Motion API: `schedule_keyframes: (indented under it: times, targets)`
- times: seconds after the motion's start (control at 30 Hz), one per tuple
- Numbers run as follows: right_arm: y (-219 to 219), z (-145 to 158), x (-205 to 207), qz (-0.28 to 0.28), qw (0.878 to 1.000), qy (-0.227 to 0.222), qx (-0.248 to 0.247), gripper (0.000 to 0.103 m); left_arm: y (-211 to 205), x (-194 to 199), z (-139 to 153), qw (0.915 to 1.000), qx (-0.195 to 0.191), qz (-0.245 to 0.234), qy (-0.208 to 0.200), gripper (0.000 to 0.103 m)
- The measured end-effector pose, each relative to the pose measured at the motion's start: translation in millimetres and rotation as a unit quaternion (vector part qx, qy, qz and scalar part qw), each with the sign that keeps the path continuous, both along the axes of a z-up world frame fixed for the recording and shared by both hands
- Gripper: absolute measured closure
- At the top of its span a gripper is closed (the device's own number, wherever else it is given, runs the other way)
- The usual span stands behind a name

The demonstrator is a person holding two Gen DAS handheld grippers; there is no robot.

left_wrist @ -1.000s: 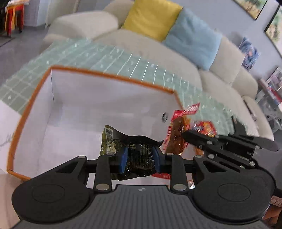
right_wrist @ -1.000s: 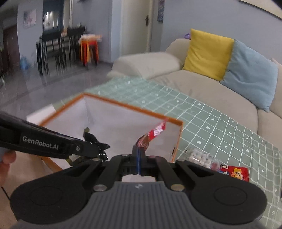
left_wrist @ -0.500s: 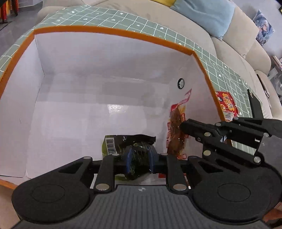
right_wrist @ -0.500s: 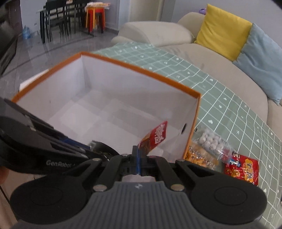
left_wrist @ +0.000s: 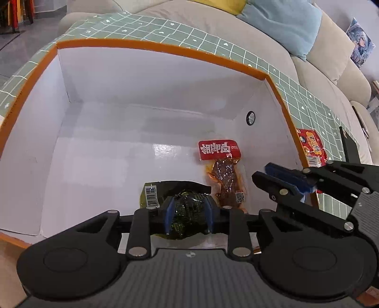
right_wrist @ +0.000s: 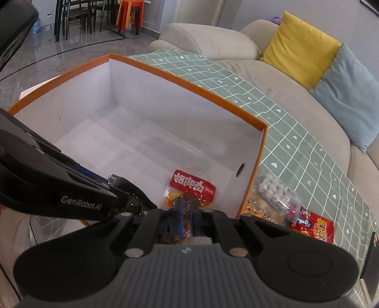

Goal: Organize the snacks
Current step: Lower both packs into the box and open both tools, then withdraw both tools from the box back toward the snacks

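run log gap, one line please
left gripper: jaws just opening, dark green packet between | right gripper: jaws just opening, red packet lying in box

Home living room, beige sofa [right_wrist: 213, 45], yellow cushion [right_wrist: 300, 47], dining chairs [right_wrist: 78, 14] behind

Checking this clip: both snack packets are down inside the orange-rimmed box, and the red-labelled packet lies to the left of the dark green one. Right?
Not quite. In the left wrist view the red-labelled packet lies to the right of the dark green packet, not the left. The rest holds: both are down inside the orange-rimmed box, the green one between the left gripper's pads.
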State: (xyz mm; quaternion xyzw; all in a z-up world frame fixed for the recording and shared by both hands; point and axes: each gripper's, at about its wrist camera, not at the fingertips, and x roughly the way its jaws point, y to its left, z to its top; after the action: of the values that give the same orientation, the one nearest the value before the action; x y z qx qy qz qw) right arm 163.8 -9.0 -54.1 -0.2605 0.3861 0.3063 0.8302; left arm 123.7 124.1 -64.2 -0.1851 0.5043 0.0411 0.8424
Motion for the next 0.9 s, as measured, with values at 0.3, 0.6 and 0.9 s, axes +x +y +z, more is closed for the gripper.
schedule_keyframes:
  times: [0.3, 0.6, 0.9]
  targets:
    - [-15.3, 24.4, -12.2, -0.015, 0.998, -0.039, 0.048, 0.073, 3.4, -11.9, 20.3, 0.9988, 0.005, 0.012, -0.046, 0.051]
    - [-46.7, 52.7, -33.0, -0.054, 0.989, -0.089, 0.103, 0.059, -9.3, -31.0, 51.5, 0.992, 0.023, 0.004, -0.124, 0.043]
    - [-99.0, 59.2, -57.3, -0.132, 0.976, -0.119, 0.125, 0.05, -44.5, -49.8, 72.3, 0.9798, 0.017, -0.055, -0.192, 0.04]
